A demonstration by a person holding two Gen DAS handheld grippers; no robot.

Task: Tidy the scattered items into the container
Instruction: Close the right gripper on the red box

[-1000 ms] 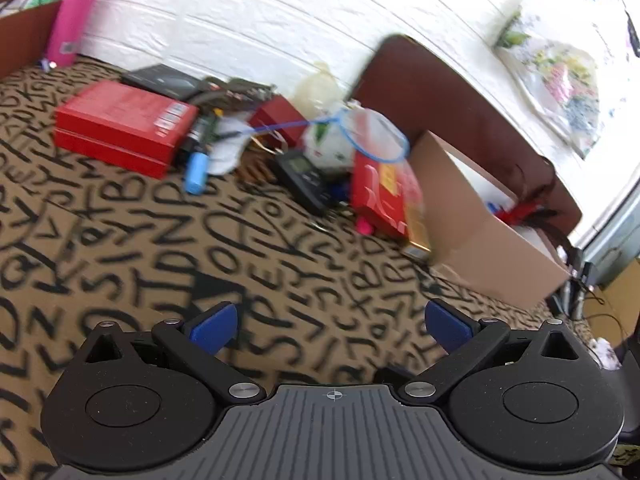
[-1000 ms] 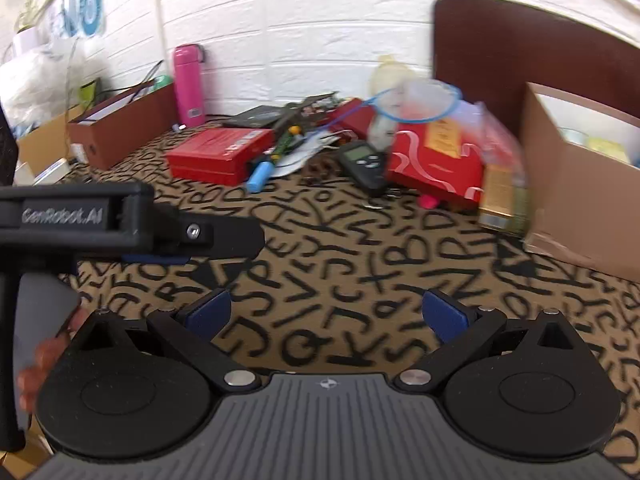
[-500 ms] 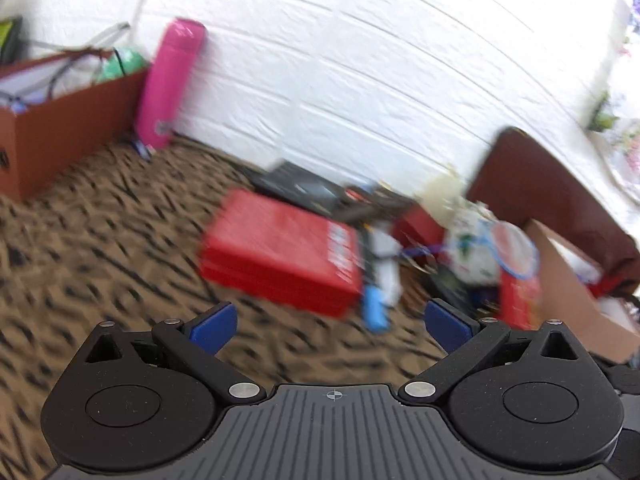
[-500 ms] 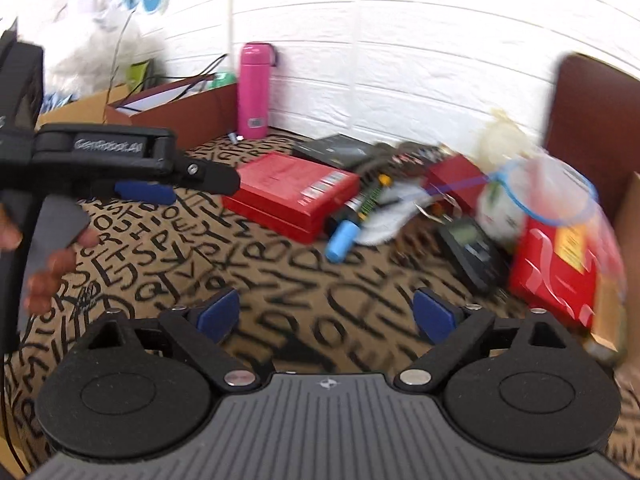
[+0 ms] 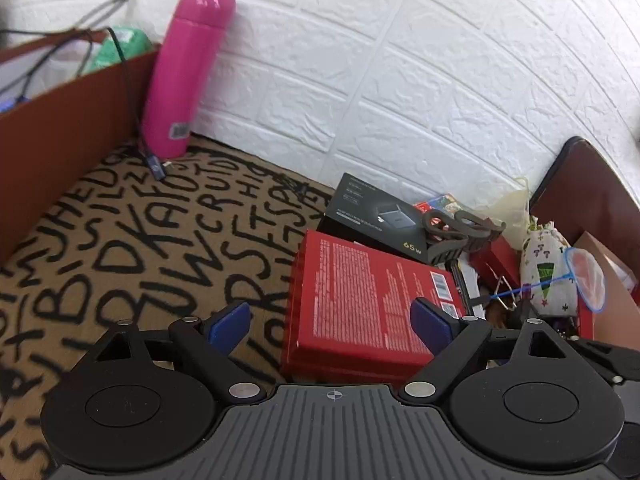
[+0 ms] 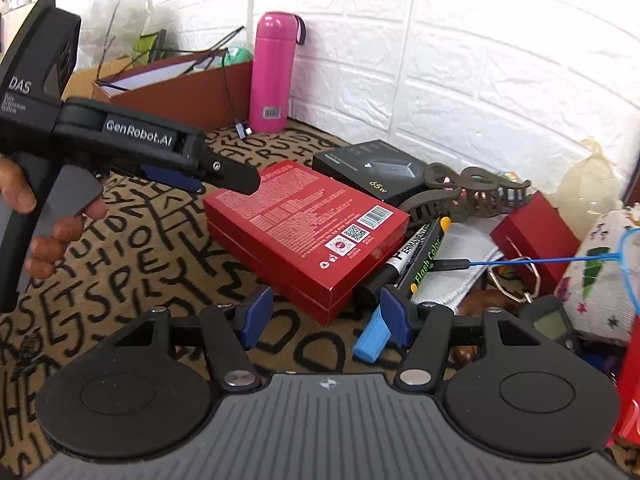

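Jaws of both the left gripper (image 5: 330,316) and right gripper (image 6: 326,308) stand open, empty, just narrowing; straddle the red box (image 6: 308,224) squarely before squeezing.

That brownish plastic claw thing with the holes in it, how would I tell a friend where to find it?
Start at the white brick wall and look down to the heap on the letter-patterned cloth. Past the big red box, the hair claw lies partly on the black 65W box. It alone is curved, toothed and pierced with holes.
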